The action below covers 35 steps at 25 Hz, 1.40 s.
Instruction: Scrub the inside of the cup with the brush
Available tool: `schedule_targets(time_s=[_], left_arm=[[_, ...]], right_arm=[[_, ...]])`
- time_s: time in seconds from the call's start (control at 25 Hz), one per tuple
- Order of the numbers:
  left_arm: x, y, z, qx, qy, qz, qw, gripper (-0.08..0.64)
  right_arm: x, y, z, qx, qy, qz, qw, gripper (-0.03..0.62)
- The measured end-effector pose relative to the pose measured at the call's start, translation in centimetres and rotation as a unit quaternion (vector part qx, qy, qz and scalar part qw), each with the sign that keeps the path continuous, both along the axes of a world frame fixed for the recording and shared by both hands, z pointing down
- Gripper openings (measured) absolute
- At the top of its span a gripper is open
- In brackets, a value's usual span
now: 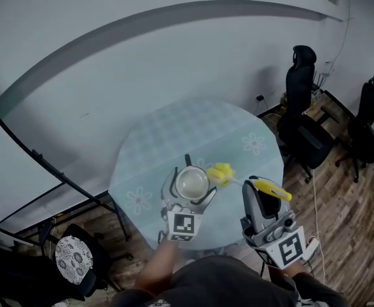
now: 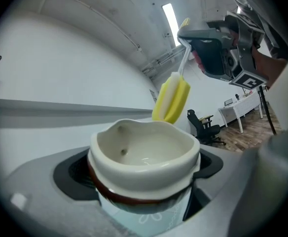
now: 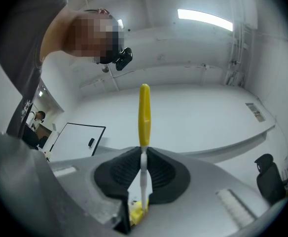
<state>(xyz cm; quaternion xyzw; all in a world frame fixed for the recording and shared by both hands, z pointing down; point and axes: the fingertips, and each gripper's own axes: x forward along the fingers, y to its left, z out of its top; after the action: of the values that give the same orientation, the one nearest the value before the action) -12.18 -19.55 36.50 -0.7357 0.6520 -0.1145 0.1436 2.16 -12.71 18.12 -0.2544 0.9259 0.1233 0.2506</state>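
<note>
A cream cup point(image 1: 192, 183) with a dark red band is clamped between the jaws of my left gripper point(image 1: 191, 187), above the round table. In the left gripper view the cup point(image 2: 144, 149) is upright, and its inside looks bare. My right gripper point(image 1: 259, 187) is shut on the thin white shaft of the brush point(image 1: 241, 181); the yellow grip pokes out past the jaws. The brush's yellow sponge head point(image 1: 220, 173) hangs just beyond the cup's far rim, outside it, as the sponge head point(image 2: 172, 98) shows in the left gripper view. The shaft point(image 3: 143, 174) runs straight between the black pads.
The round table point(image 1: 193, 126) wears a pale blue checked cloth with flower prints. Two black office chairs point(image 1: 302, 107) point(image 1: 366, 123) stand at the right on the wood floor. A chair with a patterned cushion point(image 1: 72, 256) is at the lower left.
</note>
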Motion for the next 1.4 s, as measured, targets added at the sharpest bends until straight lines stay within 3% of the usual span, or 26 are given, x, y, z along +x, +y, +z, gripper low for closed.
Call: schedule_targets(time_s=[0.56, 0.8, 1.4], left_arm=[[-0.1, 0.1, -0.2, -0.002, -0.012, -0.012, 0.9998, 0.566], [0.4, 0.3, -0.7, 0.001, -0.019, -0.009, 0.9998, 0.566], [1.2, 1.8, -2.2, 0.022, -0.035, -0.006, 0.9991, 0.566]], right_arm=[[-2.9, 4.0, -1.3, 0.04, -0.002, -0.074, 0.996, 0.04], [-5.5, 3.9, 0.2, 0.008, 0.021, -0.102, 0.994, 0.04], [-8.4, 4.2, -0.1, 0.027, 0.041, -0.113, 0.992, 0.04]])
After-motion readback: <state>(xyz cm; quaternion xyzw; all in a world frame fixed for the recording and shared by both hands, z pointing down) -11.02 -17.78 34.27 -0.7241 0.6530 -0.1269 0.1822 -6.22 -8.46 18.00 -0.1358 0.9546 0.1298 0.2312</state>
